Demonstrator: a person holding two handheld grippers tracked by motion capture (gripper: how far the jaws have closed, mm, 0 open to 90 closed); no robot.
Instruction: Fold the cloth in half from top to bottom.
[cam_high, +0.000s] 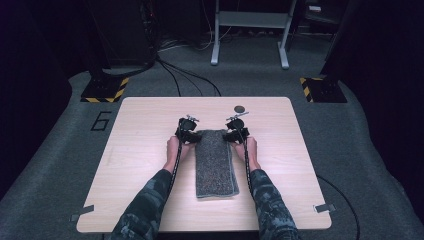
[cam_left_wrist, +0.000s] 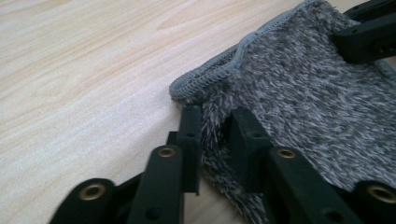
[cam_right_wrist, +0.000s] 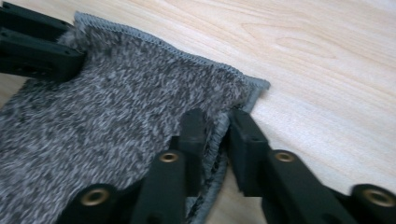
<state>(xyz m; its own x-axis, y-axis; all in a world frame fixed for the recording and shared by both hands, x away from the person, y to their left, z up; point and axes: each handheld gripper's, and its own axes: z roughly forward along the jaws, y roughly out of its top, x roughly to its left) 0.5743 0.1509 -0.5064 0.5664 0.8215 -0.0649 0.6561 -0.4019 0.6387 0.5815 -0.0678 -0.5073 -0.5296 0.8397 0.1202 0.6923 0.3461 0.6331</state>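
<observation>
High view shows your folded grey towel (cam_high: 216, 162) lying lengthwise in the middle of the tabletop (cam_high: 140, 150), with the left gripper (cam_high: 187, 134) at its far left corner and the right gripper (cam_high: 234, 134) at its far right corner. In the left gripper view the jaws straddle the fluffy edge just behind the stitched hem (cam_left_wrist: 219, 70), nearly closed on the pile; the right gripper view shows the same at the hemmed side edge. Judge it soft, light and limp: it will sag and drape between your two holds, so grip the corners by the firmer hem and keep both layers together.
</observation>
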